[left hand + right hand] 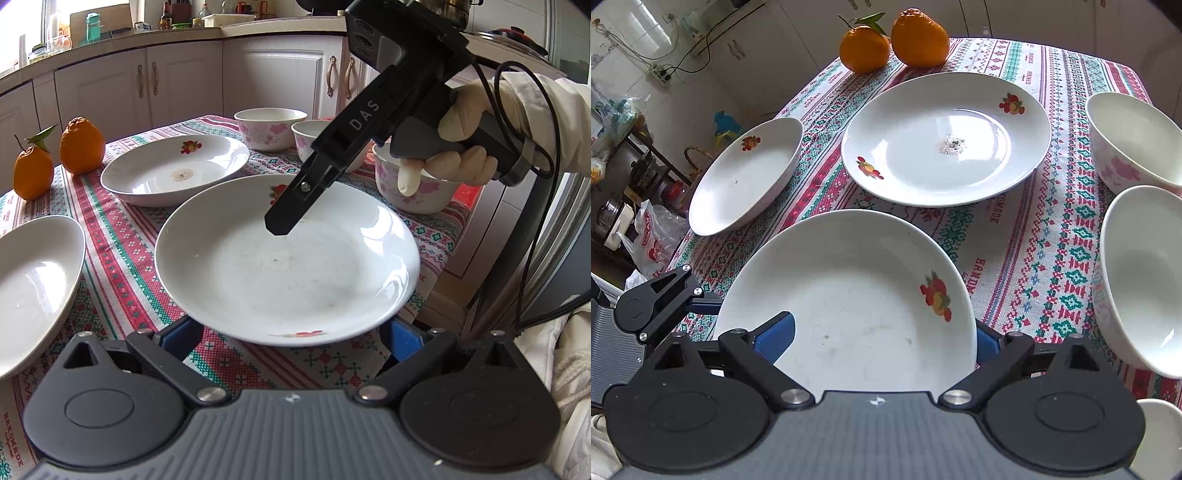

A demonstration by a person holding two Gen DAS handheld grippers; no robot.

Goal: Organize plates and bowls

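Observation:
A white deep plate with a fruit print [288, 266] sits near the table's front; it also shows in the right wrist view [849, 295]. My left gripper [291, 336] is open, its blue-padded fingers either side of the plate's near rim. My right gripper [882, 339] is open, one finger over the plate's inside, the other outside its rim; it shows from the side in the left wrist view [280, 221]. Two more fruit-print plates [945, 136] [746, 177] lie beyond. Three pink-flowered bowls [269, 127] [317, 140] [413, 184] stand at the right.
Two oranges [864, 48] [919, 33] sit at the far edge of the patterned tablecloth [1015, 229]. White kitchen cabinets [184, 81] stand behind the table. Plastic bags and clutter [646, 229] lie on the floor to one side.

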